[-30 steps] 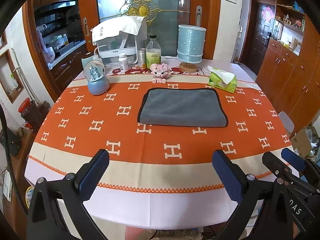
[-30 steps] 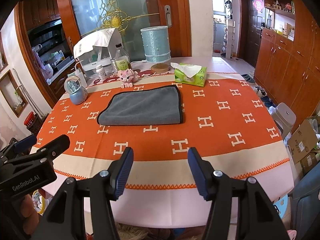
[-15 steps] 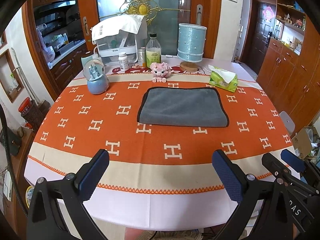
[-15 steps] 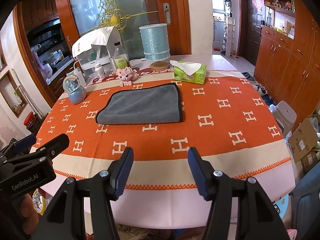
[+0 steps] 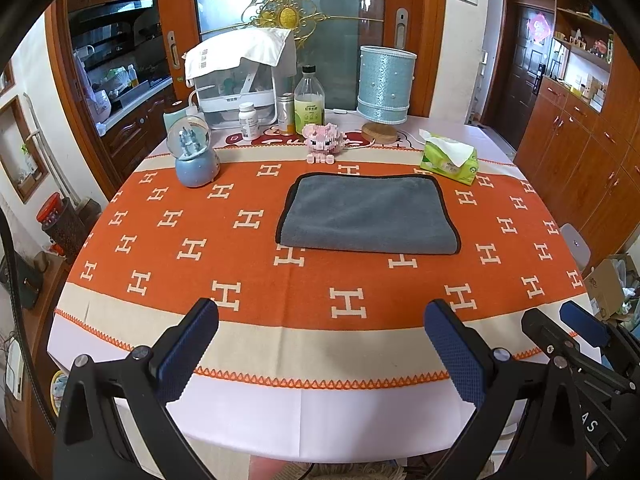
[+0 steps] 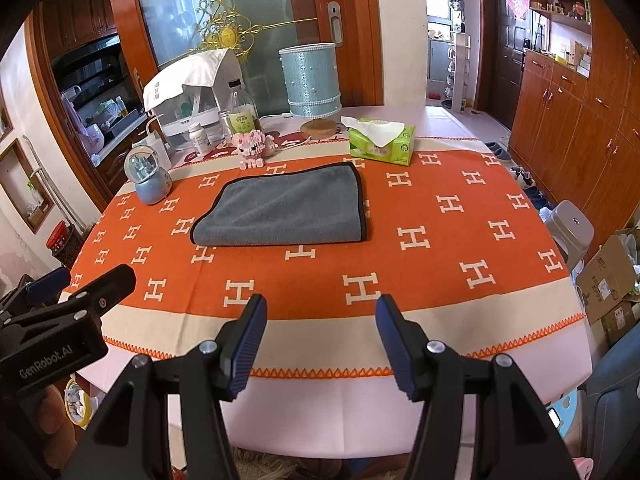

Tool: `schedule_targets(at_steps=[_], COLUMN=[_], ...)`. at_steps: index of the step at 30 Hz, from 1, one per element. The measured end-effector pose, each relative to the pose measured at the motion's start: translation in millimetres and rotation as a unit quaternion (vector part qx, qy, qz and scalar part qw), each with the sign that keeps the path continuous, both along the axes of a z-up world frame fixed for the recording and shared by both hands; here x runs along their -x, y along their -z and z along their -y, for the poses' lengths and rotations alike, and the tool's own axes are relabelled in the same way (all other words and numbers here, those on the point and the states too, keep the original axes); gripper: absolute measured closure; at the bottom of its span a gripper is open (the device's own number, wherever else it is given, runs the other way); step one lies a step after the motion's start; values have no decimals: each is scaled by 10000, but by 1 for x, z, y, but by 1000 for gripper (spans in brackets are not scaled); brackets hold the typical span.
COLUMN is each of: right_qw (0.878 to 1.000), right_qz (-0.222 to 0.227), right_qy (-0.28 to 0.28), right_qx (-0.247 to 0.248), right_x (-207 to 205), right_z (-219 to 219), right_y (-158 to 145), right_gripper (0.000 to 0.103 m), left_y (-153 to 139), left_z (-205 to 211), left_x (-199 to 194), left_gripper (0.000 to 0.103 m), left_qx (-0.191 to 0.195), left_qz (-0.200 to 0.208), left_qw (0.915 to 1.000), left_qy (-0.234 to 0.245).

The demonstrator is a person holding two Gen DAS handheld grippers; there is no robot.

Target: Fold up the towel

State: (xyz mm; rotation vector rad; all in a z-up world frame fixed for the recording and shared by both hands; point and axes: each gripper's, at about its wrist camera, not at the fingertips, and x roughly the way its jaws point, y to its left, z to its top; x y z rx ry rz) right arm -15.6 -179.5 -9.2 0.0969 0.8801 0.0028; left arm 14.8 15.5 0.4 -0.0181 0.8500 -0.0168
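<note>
- Both grippers are held back at the near table edge: the left gripper (image 5: 320, 334) is spread wide with nothing between its jaws, and the right gripper (image 6: 320, 330) is likewise parted and empty.
- No contact with the grey towel (image 5: 368, 216) is seen; it lies flat on the orange tablecloth (image 5: 160, 248), well apart from both tools, toward the far half of the table.
- A doubled look is suggested along the towel's near edge, so one fold may already be made, though this cannot be confirmed.
- Whatever folding remains is judged to be still ahead, with a reach toward a towel edge or corner needed first.
- "GenRobot.AI" is read on the body of the left gripper as seen from the right wrist view.
- A repeated white "H" motif is printed across the tablecloth.
- Print is visible on the green tissue pack (image 6: 382, 142), the bottle (image 5: 309, 106) and the white cloth (image 5: 240, 54) at the back, but it is too small to be read.
</note>
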Motion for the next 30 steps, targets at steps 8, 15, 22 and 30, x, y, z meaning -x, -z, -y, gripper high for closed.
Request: schedule_targets(at_steps=[8, 15, 22, 30], right_qw=[10000, 10000, 10000, 10000], right_qz=[-19, -26, -64, -75], right_qy=[12, 12, 12, 8], right_qx=[31, 43, 50, 61], right_x=[-1, -1, -3, -4], right_z=[-2, -3, -1, -1], right_y=[1, 1, 5, 4], right_gripper=[46, 46, 46, 46], left_y=[0, 1, 5, 10], left_z=[0, 0, -1, -1], left_x=[0, 0, 2, 2], left_gripper=[1, 1, 1, 1], left_qx=[8, 5, 12, -3], left_qz=[-13, -14, -10, -29], left_qw=[10000, 10000, 10000, 10000], left_qy=[2, -7, 8, -8])
